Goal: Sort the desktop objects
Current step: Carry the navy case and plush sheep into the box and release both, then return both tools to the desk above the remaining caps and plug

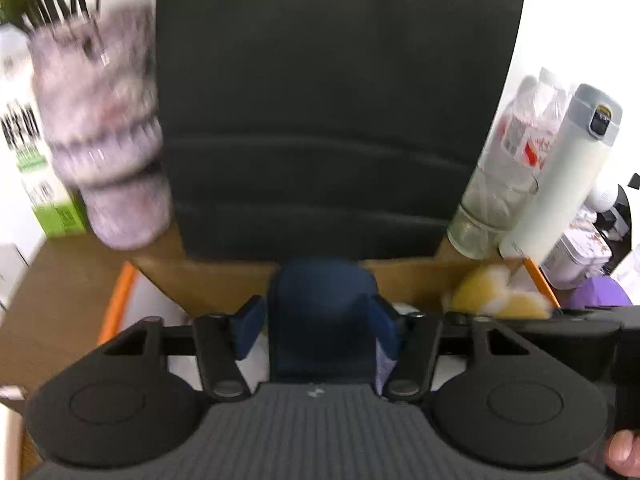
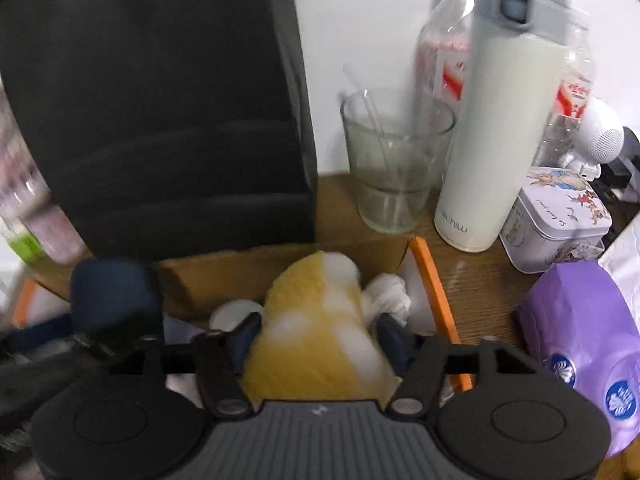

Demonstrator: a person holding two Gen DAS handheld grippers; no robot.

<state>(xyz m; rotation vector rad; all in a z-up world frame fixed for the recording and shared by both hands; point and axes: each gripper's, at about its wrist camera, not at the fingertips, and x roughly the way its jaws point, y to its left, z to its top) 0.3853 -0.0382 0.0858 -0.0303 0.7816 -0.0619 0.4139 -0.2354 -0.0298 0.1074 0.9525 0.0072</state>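
A cardboard box [image 2: 280, 268] sits before a big black speaker [image 2: 160, 100]. My left gripper [image 1: 320, 328] clamps a dark blue object [image 1: 324, 312] and my right gripper [image 2: 316, 340] a yellow plush toy [image 2: 316, 328], both over the box. I judge this the drop-off step; next I'd lower and let go.

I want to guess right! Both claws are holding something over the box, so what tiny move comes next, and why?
Probably lower the right claw a little and open it. It grips the yellow plush toy just above the cardboard box, so letting go should drop it inside.
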